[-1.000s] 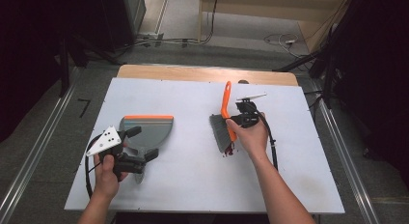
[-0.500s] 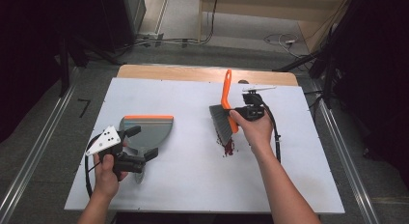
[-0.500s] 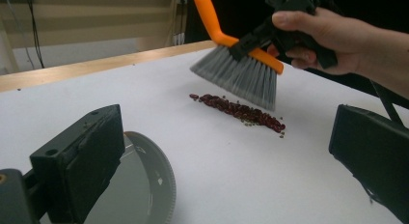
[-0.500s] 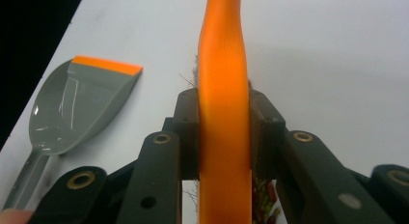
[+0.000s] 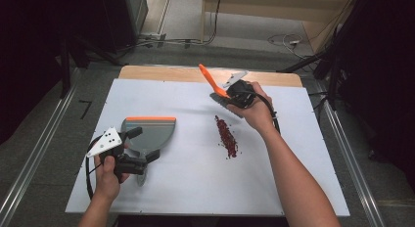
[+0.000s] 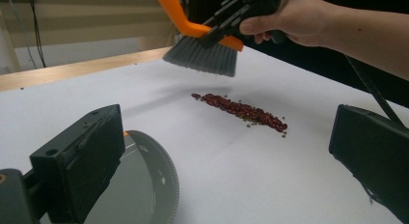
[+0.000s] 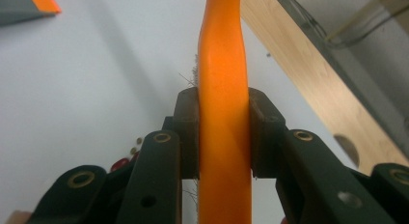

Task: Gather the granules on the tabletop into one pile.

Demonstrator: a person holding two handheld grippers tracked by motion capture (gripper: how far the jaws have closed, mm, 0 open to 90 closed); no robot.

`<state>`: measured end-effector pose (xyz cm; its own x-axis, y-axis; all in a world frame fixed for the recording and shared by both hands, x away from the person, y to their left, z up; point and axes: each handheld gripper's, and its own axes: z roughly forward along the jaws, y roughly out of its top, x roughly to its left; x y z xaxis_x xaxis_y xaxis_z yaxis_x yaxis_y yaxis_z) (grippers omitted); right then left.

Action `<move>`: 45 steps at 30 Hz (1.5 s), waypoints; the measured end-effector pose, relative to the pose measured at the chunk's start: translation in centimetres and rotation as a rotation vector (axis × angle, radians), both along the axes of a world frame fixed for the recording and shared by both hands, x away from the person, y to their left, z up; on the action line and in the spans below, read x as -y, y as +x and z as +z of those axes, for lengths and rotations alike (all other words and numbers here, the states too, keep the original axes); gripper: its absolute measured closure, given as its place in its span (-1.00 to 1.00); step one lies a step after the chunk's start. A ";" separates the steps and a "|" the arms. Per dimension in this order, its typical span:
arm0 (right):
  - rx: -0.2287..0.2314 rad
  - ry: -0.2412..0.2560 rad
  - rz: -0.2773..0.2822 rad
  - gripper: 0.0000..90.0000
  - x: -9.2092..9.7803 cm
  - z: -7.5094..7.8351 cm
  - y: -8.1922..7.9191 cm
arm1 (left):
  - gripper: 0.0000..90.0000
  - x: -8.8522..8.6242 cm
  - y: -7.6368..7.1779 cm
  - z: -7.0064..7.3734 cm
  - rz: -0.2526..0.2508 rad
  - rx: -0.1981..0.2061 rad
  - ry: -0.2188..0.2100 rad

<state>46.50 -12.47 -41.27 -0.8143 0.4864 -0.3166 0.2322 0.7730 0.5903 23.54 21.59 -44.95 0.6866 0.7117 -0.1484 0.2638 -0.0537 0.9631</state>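
Observation:
A grey dustpan with an orange lip lies on the white table at the left. Its handle runs under my left gripper, which is open; the jaws stand wide apart and the handle lies beside the left jaw. A line of red beans lies mid-table, also ahead of the left gripper as beans. My right gripper is shut on the orange handle of a brush, held tilted in the air beyond the beans. Its grey bristles hang clear of the table. The handle is clamped in the right gripper.
A wooden strip borders the table's far edge. Metal rails run along the floor on both sides, and cables lie on the floor behind. Bare table surface stretches between the dustpan and the beans.
The right gripper has lifted the brush off the table and swung it back and away, uncovering the line of beans. The left gripper and dustpan have stayed put.

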 end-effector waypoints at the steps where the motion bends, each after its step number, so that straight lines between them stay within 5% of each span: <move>1: 0.002 -0.007 0.005 0.53 -0.2 -0.2 0.1 | -1.00 0.0 0.0 0.0 0.000 -0.002 -0.002; 7: 0.032 -0.148 0.100 0.53 -2.1 -2.6 0.4 | -1.00 -0.2 0.1 -0.1 0.002 -0.005 -0.005; 13: 0.004 -0.186 0.182 0.54 -2.6 -3.0 -0.8 | -1.00 -0.2 0.0 -0.2 0.000 -0.007 -0.003; 26: -0.012 -0.228 0.285 0.52 -1.4 -3.4 -4.0 | -1.00 0.1 0.0 -0.1 -0.004 -0.008 -0.003; 45: -0.051 -0.222 0.327 0.50 -0.1 -3.6 -7.4 | -1.00 0.2 -0.1 0.0 -0.008 -0.006 -0.001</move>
